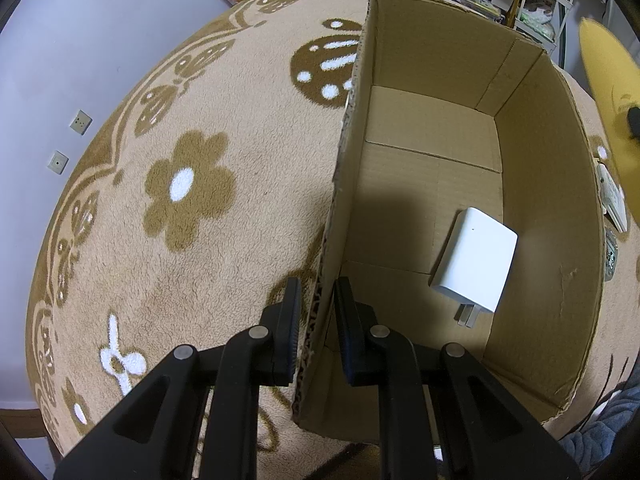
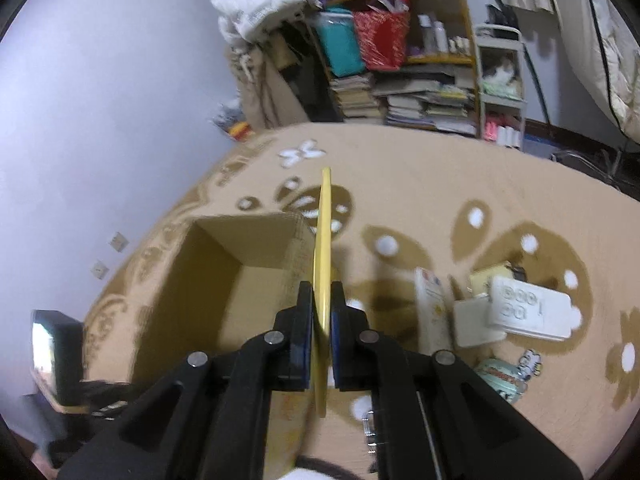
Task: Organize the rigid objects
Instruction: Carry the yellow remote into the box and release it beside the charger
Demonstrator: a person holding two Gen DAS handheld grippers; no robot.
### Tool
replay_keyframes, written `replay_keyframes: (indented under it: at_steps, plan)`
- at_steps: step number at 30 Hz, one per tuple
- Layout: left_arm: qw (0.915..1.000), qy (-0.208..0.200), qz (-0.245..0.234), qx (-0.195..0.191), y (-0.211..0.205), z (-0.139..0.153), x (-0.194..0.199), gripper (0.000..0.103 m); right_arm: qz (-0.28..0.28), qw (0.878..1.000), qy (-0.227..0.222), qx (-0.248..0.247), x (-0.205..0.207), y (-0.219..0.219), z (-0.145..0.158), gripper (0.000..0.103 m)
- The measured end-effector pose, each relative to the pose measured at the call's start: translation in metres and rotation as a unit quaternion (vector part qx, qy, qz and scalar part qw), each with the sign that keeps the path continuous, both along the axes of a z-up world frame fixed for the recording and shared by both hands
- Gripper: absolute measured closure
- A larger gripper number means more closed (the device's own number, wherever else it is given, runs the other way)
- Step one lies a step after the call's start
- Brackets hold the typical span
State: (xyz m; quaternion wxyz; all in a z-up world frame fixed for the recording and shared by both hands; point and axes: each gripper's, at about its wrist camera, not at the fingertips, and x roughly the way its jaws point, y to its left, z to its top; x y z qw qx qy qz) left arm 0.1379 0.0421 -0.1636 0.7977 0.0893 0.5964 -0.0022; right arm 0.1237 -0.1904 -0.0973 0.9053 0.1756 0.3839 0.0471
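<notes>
Open cardboard box [image 1: 432, 128] upright on patterned rug, white plug charger [image 1: 474, 262] flat inside at its 5 o'clock, thin yellow plate [image 2: 323, 264] edge-on, raised, pile of small items [image 2: 500, 308] at 3 o'clock

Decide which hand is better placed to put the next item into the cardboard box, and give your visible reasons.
Right. The right tool is shut on a thin yellow plate beside the cardboard box. The left tool is clamped on the box's wall, probably steadying it.
</notes>
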Motion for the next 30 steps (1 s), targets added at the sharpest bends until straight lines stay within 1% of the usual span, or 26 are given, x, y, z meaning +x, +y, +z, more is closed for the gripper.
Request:
replay_keyframes:
  at_steps: [4,7,10,14,19,23,28,30]
  plan:
    - [1.0000,0.000,0.000,0.000,0.000,0.000,0.000,0.087,0.032,0.999,-0.014,0.007,-0.004,0.020,0.011,0.094]
    - [1.0000,0.000,0.001,-0.001,0.000,0.000,0.000,0.087,0.059,0.998,-0.014,0.013,-0.007,0.037,0.011,0.094]
    - [1.0000,0.001,0.001,-0.002,0.000,0.000,0.001,0.087,0.082,0.997,-0.010,0.006,-0.010,0.052,0.008,0.094]
    - [1.0000,0.001,0.002,-0.003,0.000,0.001,0.001,0.087,0.102,0.995,0.009,-0.011,-0.009,0.068,-0.006,0.094]
    - [1.0000,0.001,0.002,-0.004,0.000,0.001,0.001,0.086,0.117,0.992,0.041,-0.029,-0.008,0.079,-0.026,0.094]
    - [1.0000,0.001,0.003,-0.004,0.000,0.001,0.000,0.086,0.127,0.989,0.060,-0.045,-0.009,0.088,-0.037,0.094]
    - [1.0000,0.001,0.002,-0.006,0.001,0.001,0.001,0.086,0.138,0.986,0.063,-0.068,-0.013,0.094,-0.036,0.094]
    - [1.0000,0.002,0.004,-0.008,0.002,0.001,0.001,0.086,0.142,0.985,0.064,-0.071,-0.015,0.096,-0.035,0.094]
